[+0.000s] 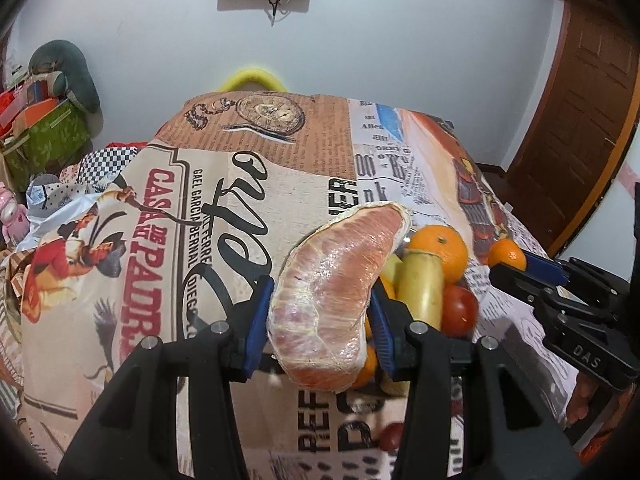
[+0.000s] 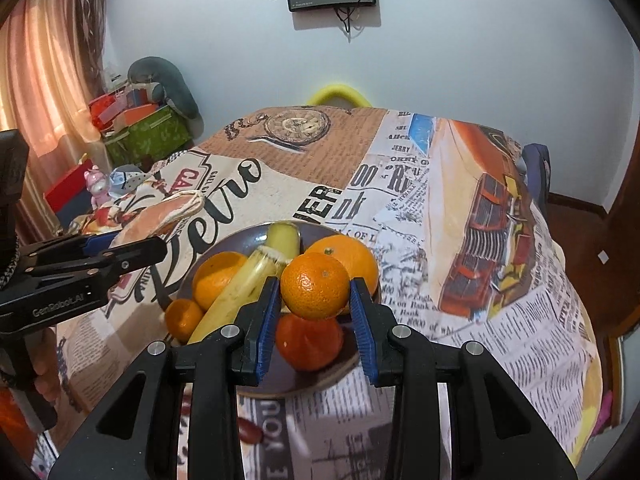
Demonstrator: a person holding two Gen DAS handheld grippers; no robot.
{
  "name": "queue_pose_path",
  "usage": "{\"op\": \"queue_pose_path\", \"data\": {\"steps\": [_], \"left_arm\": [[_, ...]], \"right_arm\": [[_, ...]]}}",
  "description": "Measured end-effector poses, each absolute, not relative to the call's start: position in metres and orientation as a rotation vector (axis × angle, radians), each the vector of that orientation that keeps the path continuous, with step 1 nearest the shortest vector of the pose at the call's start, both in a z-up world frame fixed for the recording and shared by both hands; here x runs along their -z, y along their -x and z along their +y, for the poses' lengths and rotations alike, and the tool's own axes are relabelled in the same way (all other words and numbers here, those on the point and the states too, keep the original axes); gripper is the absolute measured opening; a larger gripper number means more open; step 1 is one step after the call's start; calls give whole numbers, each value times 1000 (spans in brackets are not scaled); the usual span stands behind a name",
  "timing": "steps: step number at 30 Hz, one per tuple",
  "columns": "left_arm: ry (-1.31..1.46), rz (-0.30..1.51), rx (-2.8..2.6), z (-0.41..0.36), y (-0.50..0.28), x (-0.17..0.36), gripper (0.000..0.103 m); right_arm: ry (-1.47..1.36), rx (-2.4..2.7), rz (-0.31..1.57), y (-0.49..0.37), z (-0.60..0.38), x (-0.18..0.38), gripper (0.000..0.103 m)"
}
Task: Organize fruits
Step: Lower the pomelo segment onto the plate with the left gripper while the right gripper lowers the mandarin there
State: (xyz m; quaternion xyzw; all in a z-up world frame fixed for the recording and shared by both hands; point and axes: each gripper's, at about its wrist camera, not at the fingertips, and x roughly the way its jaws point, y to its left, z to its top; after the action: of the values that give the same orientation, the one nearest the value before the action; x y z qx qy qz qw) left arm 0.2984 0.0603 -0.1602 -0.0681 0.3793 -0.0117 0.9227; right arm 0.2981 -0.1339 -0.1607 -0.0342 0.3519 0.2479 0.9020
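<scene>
Left wrist view, frame centre — left gripper (image 1: 320, 312) jaws clamp a pink peeled pomelo wedge (image 1: 332, 296); right gripper (image 2: 316, 312) jaws clamp a small round orange mandarin (image 2: 315, 285).

A table (image 2: 460, 216) covered with a retro newsprint-patterned cloth (image 1: 120, 280) carries a dark plate (image 2: 248, 240) near its front edge. Just in front of the plate, a small dark-red fruit (image 2: 250, 430) lies directly on the cloth; what kind it is cannot be told.
</scene>
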Motion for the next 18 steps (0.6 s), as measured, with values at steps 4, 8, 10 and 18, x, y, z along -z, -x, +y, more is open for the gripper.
{"op": "queue_pose_path", "data": {"steps": [4, 8, 10, 18], "left_arm": [[158, 804, 26, 65, -316, 171, 45], [159, 829, 19, 65, -331, 181, 46], [175, 841, 19, 66, -338, 186, 45], [182, 862, 8, 66, -352, 195, 42]], "right_arm": [[77, -519, 733, -307, -129, 165, 32], [83, -522, 750, -313, -125, 172, 32], [83, -521, 758, -315, -124, 176, 32], [87, -532, 774, -318, -120, 187, 33]]}}
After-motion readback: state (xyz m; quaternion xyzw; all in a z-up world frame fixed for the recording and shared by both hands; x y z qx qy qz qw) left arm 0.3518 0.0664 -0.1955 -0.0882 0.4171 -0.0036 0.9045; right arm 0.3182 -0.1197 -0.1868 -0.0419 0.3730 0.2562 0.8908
